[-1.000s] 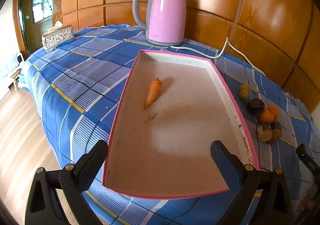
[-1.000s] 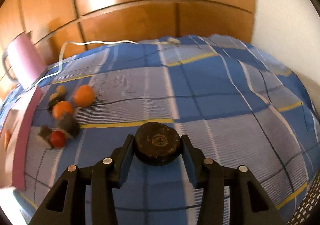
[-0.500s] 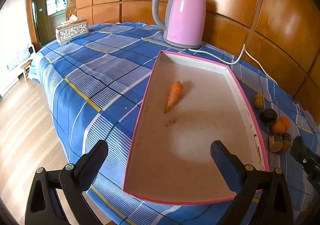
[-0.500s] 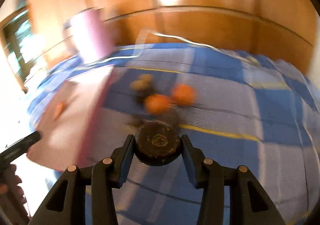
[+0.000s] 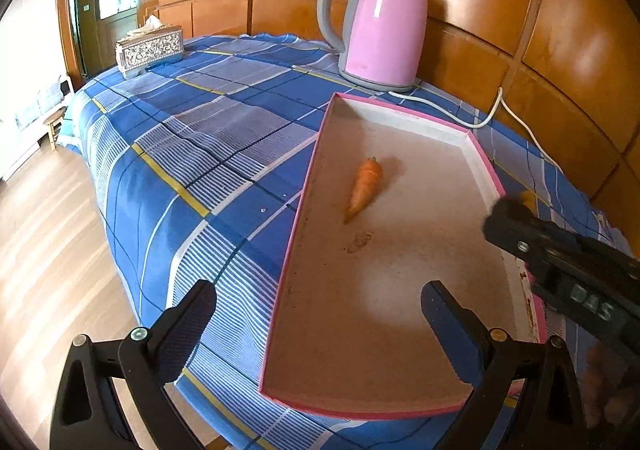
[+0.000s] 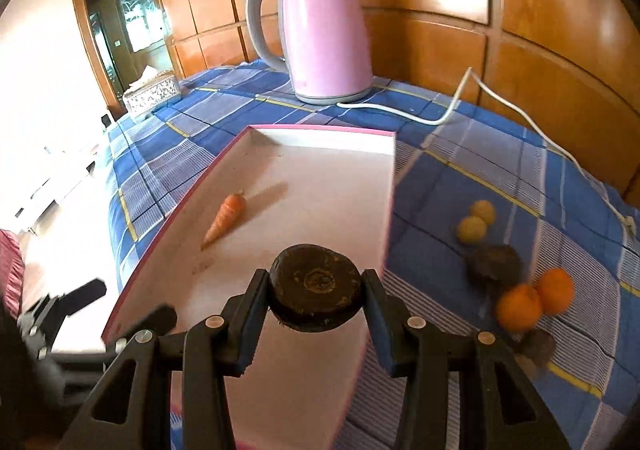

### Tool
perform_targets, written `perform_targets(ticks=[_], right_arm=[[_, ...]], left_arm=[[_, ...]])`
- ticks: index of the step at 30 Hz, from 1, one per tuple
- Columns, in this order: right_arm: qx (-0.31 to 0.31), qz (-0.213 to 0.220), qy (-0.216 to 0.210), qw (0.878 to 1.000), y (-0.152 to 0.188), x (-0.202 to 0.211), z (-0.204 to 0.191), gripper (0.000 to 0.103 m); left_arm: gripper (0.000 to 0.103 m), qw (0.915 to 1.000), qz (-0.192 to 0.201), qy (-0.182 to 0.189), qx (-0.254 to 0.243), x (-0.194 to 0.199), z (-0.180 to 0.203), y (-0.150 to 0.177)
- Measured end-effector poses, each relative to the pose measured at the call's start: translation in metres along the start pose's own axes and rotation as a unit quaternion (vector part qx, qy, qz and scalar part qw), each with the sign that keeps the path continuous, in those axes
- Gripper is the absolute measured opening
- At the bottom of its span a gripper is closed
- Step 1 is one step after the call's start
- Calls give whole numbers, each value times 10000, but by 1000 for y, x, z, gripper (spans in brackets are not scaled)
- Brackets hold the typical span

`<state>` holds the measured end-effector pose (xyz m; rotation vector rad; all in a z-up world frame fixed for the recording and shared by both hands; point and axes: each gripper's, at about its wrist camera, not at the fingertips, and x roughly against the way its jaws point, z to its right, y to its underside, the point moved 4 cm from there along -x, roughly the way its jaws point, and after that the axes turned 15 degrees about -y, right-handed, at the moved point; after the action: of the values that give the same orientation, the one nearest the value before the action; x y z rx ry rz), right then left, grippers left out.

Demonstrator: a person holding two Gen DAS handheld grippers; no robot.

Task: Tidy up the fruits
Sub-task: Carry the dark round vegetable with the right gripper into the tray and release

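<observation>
Right wrist view: dark fruit (image 6: 315,292) held above pink-rimmed tray (image 6: 320,129), carrot (image 6: 225,219) apart

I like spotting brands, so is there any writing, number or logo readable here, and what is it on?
"DAS", light raised letters seen upside down on the black right gripper.
Tiny print on the far inner wall of the pink-rimmed shallow cardboard tray: too small to read.
Pink electric kettle: a small mark near its base, unreadable.

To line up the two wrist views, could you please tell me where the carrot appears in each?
Left wrist: the carrot lies in the far half of the tray, just right of picture centre.
Right wrist: the carrot lies in the tray, left of centre, beyond the right gripper.
Shared landmark: the kettle behind the tray.
</observation>
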<state>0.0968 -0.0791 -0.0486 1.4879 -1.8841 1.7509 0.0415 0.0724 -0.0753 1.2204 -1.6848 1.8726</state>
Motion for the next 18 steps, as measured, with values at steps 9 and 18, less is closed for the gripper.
perform_targets(ticks=[9,18], right_arm=[[-65,-52,-38,10000,-4,-19,-4,47],[-182,330,413,9984,2,10,7,56]], left_arm=[[103,10000,5,-3,-22,-1,0,0],[103,9999,43,89,-62,2,2,1]])
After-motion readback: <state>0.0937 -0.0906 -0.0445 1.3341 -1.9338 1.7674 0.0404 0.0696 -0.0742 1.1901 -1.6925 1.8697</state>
